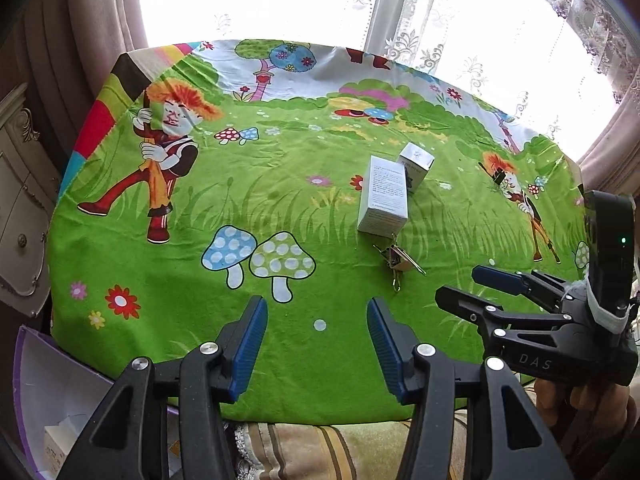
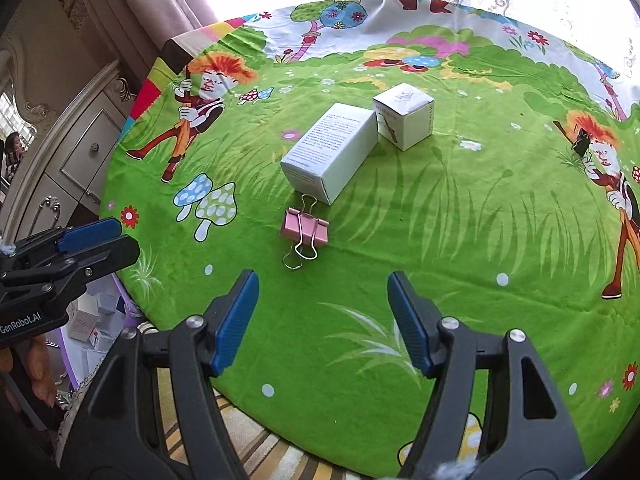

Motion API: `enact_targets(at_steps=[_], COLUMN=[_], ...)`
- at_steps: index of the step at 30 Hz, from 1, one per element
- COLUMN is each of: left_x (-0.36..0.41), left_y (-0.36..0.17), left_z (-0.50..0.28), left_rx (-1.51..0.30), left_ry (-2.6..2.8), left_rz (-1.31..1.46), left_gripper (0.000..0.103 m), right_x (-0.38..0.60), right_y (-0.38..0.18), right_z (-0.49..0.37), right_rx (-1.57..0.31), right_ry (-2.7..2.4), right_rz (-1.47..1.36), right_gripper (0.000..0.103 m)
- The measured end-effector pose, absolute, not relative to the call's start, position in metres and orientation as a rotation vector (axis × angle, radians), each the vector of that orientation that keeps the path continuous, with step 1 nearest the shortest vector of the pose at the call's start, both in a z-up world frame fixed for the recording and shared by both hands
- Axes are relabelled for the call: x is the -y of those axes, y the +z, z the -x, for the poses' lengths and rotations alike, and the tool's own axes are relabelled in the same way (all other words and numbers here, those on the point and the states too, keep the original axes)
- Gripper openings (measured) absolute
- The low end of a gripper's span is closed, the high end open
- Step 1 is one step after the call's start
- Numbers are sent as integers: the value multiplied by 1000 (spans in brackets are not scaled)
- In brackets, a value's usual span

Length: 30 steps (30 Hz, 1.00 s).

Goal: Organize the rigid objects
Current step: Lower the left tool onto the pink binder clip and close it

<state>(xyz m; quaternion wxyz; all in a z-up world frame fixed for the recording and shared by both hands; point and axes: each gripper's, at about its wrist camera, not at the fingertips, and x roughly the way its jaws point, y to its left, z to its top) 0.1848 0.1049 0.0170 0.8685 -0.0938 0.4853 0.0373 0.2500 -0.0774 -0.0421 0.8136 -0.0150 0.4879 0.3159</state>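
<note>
A long white carton (image 2: 329, 151) lies on its side on the green cartoon cloth (image 2: 460, 220), and a small white cube box (image 2: 404, 115) stands just behind it. A pink binder clip (image 2: 306, 231) lies in front of the carton. The same carton (image 1: 383, 199), cube box (image 1: 416, 164) and clip (image 1: 396, 261) show in the left wrist view. My right gripper (image 2: 323, 322) hovers open above the cloth near the table's front edge, short of the clip, nothing between its fingers. My left gripper (image 1: 317, 346) is open and empty too, left of the right gripper (image 1: 476, 286).
A purple-rimmed bin (image 2: 100, 320) holding several small white boxes sits below the table's left front edge, also seen as the bin (image 1: 52, 412). A cream carved cabinet (image 2: 72, 152) stands at the left. Curtains and a bright window lie behind the table.
</note>
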Motion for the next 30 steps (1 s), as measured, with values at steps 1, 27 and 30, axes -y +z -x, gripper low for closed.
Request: enact_targets(at_steps=[1,27,30], left_x=[-101,-56,-57], left_y=[16,-53,-56], left_z=[-190,-278,-278], left_rx=[-1017,-1142,-1142], left_ry=[62,-119,-132], left_rz=[199,386,392], left_gripper=[53,31,24], right_x=[79,134,132], right_y=[-45,-66,-67], right_z=[-251,-293,-293], right_rx=[-1044,-1021,-1025], right_ry=[670,368,373], right_rz=[26,-90,-82], right_gripper=[70,70,70])
